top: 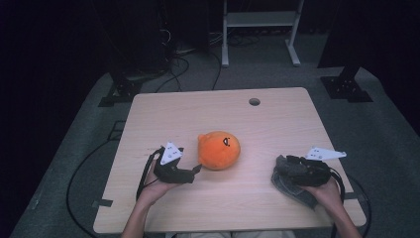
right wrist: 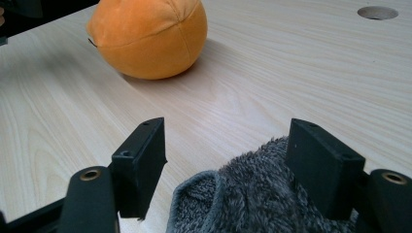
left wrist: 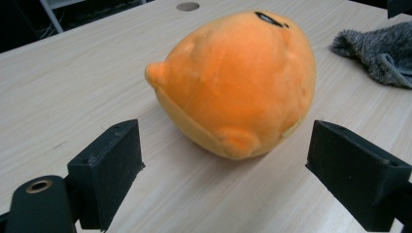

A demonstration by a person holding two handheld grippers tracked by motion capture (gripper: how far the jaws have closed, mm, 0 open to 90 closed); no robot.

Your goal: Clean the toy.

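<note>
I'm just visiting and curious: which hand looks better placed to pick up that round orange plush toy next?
Left, probably. The left gripper points straight at the round orange plush toy, jaws open on either side just short of it. The right gripper sits farther off, open over a grey fuzzy cloth.

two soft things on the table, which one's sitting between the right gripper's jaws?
The grey fuzzy cloth, bunched at the table's near right edge, lies between the open jaws of the right gripper. The orange plush toy sits mid-table, ahead of the left gripper.
</note>
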